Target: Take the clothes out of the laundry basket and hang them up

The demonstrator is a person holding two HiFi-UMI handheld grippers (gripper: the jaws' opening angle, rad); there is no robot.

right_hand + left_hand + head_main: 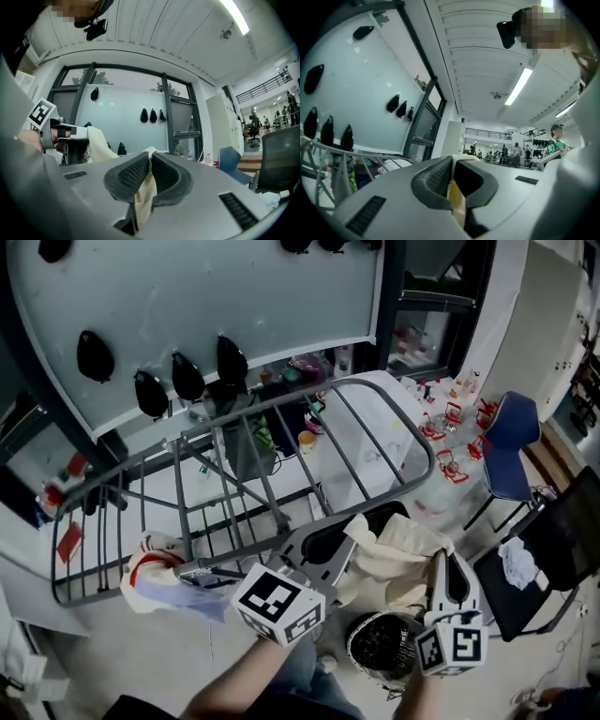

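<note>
A cream garment [396, 549] hangs stretched between my two grippers, above a round black laundry basket [379, 645]. My left gripper [358, 523] is shut on one edge of it, and the cream cloth [455, 199] is pinched between the jaws [452, 160]. My right gripper [441, 561] is shut on the other edge, with cloth [144, 197] bunched in its jaws [151, 157]. The right gripper view also catches the left gripper [52, 132] with the garment [97, 141] draped from it. A grey metal drying rack [281, 442] stands just beyond, carrying a white, red and blue garment [155, 577] at its near left.
A pale panel [187, 315] with black hooks rises behind the rack. A blue chair [511, 442] and a black chair [553, 549] with a white cloth stand at right. Small red items [450, 423] lie beyond the rack.
</note>
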